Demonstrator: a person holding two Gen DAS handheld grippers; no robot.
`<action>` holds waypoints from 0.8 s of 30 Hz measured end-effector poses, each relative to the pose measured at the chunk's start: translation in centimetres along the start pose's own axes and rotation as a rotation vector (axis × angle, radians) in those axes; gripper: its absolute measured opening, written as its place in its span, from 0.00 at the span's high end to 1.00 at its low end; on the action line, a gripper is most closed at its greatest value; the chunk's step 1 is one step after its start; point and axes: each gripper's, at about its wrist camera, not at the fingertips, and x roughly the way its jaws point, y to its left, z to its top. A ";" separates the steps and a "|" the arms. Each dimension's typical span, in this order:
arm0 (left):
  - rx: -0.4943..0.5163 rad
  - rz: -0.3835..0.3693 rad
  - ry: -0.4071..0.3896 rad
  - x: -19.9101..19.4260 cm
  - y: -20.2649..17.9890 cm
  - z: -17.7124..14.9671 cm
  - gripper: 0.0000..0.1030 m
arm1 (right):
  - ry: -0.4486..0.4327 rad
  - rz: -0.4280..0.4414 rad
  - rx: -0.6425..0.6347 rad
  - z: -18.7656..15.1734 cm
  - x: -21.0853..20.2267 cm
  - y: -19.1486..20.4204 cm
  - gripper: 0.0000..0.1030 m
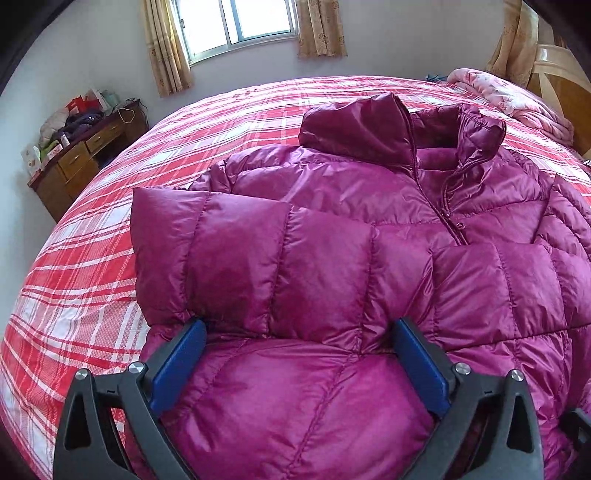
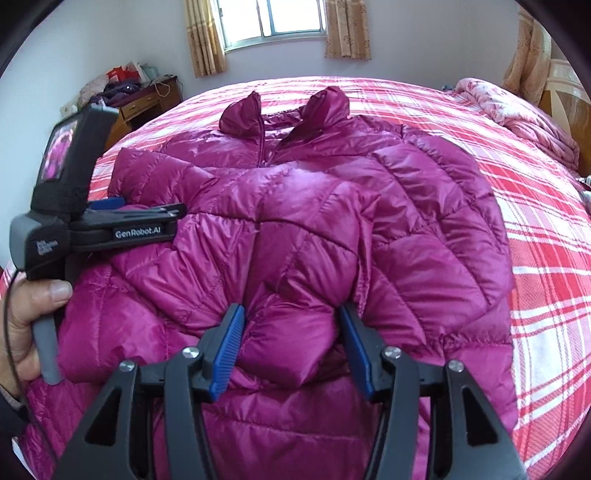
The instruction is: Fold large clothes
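Observation:
A magenta puffer jacket (image 1: 332, 192) lies face up on the red plaid bed (image 1: 92, 236), collar toward the window and zip partly open. One sleeve (image 1: 240, 251) is folded across its chest. My left gripper (image 1: 301, 326) stands wide open at that sleeve's lower edge, with puffy fabric bulging between the blue pads (image 1: 177, 369). In the right wrist view the left gripper (image 2: 151, 206) lies on the jacket (image 2: 424, 221) at the left, held by a person's hand (image 2: 26, 325). My right gripper (image 2: 291, 321) is shut on the bunched end of the other sleeve (image 2: 295, 258) over the jacket's middle.
A cluttered wooden desk (image 1: 74, 162) stands against the wall left of the bed. A pink floral quilt (image 1: 517, 99) is heaped at the far right by the wooden headboard (image 1: 561, 85). Bare plaid bedspread (image 2: 546, 258) stretches right of the jacket. A curtained window (image 2: 291, 18) is behind.

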 end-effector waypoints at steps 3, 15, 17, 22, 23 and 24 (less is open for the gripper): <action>-0.002 0.001 -0.003 0.0 0.1 -0.1 0.02 | -0.077 -0.011 0.029 0.4 -2.2 0.1 0.46; -0.006 0.001 -0.005 0.1 0.1 -0.1 0.01 | -0.026 -0.022 0.011 1.9 1.5 0.8 0.45; -0.008 -0.004 -0.003 0.1 0.1 -0.1 0.01 | -0.019 -0.018 0.012 1.3 2.0 0.6 0.45; -0.007 -0.003 -0.003 0.1 0.2 -0.1 0.01 | -0.008 -0.020 0.008 0.9 2.3 0.6 0.45; -0.007 -0.002 -0.003 0.1 0.2 -0.1 0.01 | -0.009 -0.025 0.005 0.8 2.4 0.6 0.45; -0.008 -0.003 -0.004 0.1 0.2 -0.1 0.01 | -0.009 -0.031 0.000 0.8 2.4 0.7 0.45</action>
